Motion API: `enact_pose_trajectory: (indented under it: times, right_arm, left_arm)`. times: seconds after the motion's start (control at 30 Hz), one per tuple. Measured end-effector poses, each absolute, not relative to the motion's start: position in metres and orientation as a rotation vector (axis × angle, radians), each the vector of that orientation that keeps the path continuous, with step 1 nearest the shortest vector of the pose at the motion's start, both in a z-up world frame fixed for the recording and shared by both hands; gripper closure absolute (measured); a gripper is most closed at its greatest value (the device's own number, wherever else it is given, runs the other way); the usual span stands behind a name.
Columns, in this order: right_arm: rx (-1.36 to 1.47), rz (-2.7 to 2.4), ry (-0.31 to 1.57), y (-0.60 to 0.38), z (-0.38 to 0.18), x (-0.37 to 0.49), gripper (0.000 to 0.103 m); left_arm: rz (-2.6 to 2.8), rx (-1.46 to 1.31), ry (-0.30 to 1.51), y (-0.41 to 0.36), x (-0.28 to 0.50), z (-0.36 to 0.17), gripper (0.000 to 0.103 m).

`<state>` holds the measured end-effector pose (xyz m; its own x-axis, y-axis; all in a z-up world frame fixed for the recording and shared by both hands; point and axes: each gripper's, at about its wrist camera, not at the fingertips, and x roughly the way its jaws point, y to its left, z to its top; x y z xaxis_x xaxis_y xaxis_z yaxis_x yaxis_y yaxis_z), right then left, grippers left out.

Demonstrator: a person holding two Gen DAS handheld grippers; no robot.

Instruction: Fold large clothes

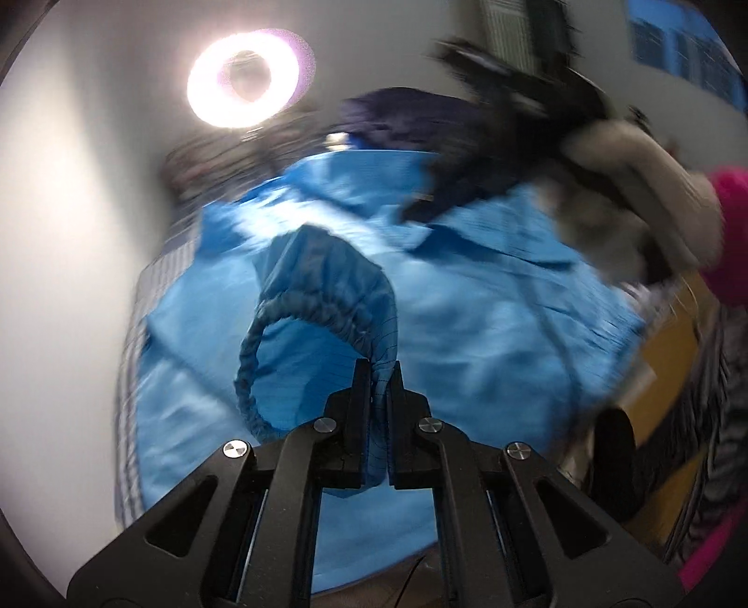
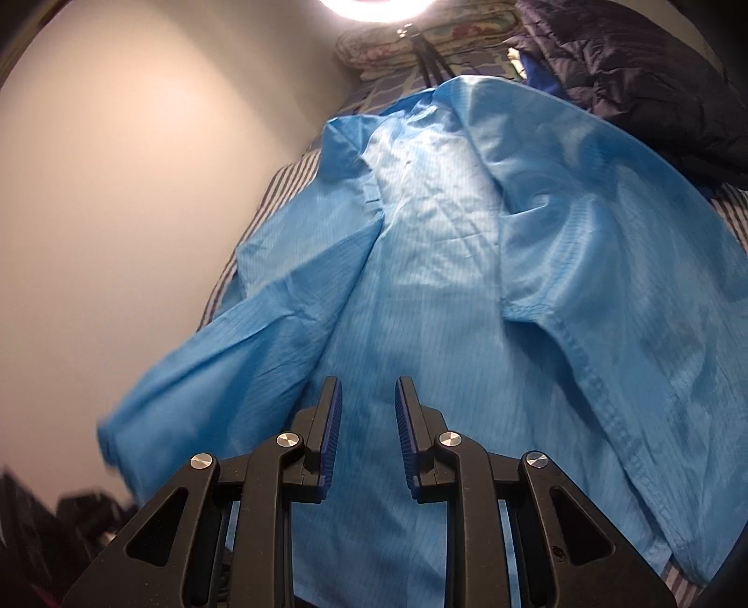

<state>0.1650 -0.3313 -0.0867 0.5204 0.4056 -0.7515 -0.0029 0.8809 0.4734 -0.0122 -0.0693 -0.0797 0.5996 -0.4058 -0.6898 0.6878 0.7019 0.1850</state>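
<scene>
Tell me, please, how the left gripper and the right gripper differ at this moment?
The left gripper is shut on the blue garment's elastic cuff; the right gripper stands open with nothing between its fingers. The left lifts cloth clear of the coat; the right only hovers above the spread blue garment. Both point down at it.

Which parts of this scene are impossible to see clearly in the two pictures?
- Left wrist view: the right gripper and the hand holding it are smeared by motion blur; its jaws cannot be read here.
- Left wrist view: the left gripper is shut on the elastic cuff; the pinched part is hidden between the fingers.
- Right wrist view: the blue coat has its lower hem hidden behind the right gripper.
- Right wrist view: the lamp is cut off by the top edge.
</scene>
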Motion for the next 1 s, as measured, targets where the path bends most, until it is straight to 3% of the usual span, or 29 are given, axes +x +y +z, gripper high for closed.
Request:
enact_pose_trajectory:
  times: [0.1,0.27,0.4,0.53,0.67,0.73,0.77,0.8,0.9,1.0]
  right_arm:
    - [0.459,0.242,0.990,-0.339,-0.082,0.161,0.081]
    - [0.453,0.219,0.957,-0.353,-0.068,0.149,0.081]
    - [0.422,0.225,0.930,-0.355,-0.058,0.145,0.081]
    - [0.379,0.286,0.946,-0.337,-0.056,0.159,0.081]
    - [0.256,0.339,0.972,-0.300,-0.051,0.180,0.080]
    - [0.207,0.395,0.988,-0.276,-0.048,0.194,0.062]
    - [0.195,0.416,0.989,-0.268,-0.047,0.200,0.047]
    - [0.180,0.433,0.983,-0.258,-0.045,0.208,0.045]
    - [0.152,0.458,0.975,-0.236,-0.040,0.230,0.045]
    - [0.148,0.487,1.013,-0.215,-0.046,0.257,0.045]
  left_arm:
    - [-0.735,0.513,0.689,-0.097,-0.025,-0.089,0.093]
    - [-0.804,0.397,0.756,-0.086,-0.039,-0.085,0.054]
    - [-0.723,0.222,0.837,-0.052,-0.030,-0.088,0.053]
    - [-0.596,-0.096,1.049,-0.006,0.003,-0.130,0.053]
    - [-0.520,-0.249,1.138,0.007,0.018,-0.163,0.053]
    - [-0.491,-0.274,1.153,0.005,0.023,-0.174,0.053]
    - [-0.487,-0.305,1.166,0.005,0.025,-0.178,0.053]
    - [-0.480,-0.332,1.178,0.005,0.027,-0.183,0.054]
    - [-0.481,-0.346,1.182,-0.001,0.028,-0.187,0.099]
    - [-0.495,-0.321,1.134,-0.005,0.027,-0.182,0.103]
